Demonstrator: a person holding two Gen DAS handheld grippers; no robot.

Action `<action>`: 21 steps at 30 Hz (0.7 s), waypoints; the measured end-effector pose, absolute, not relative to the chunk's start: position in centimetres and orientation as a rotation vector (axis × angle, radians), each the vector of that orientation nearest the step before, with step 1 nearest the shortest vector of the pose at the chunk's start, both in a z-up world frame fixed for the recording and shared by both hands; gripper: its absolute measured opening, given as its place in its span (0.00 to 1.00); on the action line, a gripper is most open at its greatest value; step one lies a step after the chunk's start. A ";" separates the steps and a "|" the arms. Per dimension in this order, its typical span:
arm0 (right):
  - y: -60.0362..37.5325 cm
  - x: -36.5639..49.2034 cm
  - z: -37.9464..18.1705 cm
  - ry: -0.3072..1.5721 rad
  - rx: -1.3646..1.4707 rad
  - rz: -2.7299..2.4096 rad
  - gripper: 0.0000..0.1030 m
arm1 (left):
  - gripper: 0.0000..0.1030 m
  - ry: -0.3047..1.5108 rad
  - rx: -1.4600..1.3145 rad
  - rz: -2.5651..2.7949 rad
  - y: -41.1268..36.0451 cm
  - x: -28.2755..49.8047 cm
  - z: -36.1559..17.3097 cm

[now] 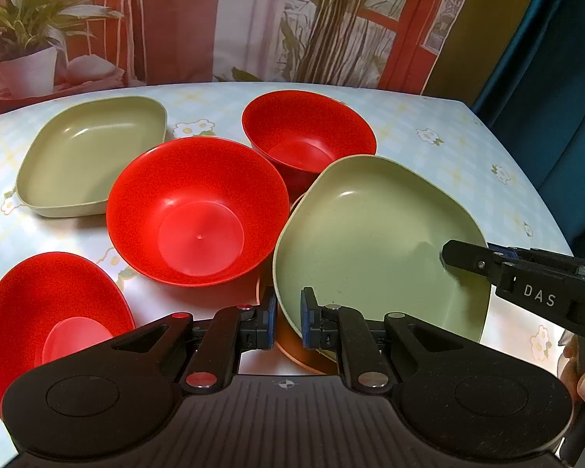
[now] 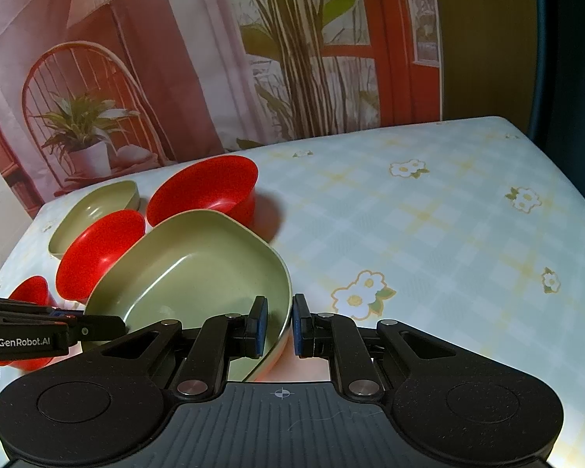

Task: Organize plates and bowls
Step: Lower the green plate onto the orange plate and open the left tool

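A green square plate [image 1: 374, 234] is held tilted over an orange plate [image 1: 292, 345] near the table's front. My left gripper [image 1: 286, 321] straddles its near left rim, fingers close around it. My right gripper [image 2: 280, 325] is closed around its right rim [image 2: 286, 304] and also shows in the left wrist view [image 1: 464, 257]. A second green plate [image 1: 93, 156] lies at the back left. Three red bowls stand around: middle [image 1: 197, 210], back [image 1: 308, 136], front left [image 1: 50, 319].
The table [image 2: 429, 234] has a pale checked cloth with flower prints; its right half is bare. A printed backdrop with plants and a chair hangs behind the far edge. A dark blue curtain [image 1: 557, 78] is at the right.
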State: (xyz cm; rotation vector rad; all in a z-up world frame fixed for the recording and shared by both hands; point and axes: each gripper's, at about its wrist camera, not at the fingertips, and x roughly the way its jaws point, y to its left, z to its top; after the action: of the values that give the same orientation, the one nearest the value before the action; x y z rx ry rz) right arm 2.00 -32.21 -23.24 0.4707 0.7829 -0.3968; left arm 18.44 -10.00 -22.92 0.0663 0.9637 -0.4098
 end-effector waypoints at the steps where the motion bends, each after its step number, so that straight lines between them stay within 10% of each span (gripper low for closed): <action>1: -32.2 2.0 -23.3 0.783 0.471 -0.397 0.12 | 0.13 0.964 0.065 -0.410 -10.0 18.5 -22.9; 21: -32.3 2.4 -23.6 0.789 0.447 -0.398 0.12 | 0.16 0.962 0.049 -0.433 -9.4 18.2 -22.6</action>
State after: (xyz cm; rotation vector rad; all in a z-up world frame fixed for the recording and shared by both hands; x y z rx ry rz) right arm 2.40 -32.29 -23.64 0.4466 0.7892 -0.3977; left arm 18.16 -9.41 -22.62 0.0487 0.9622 -0.4327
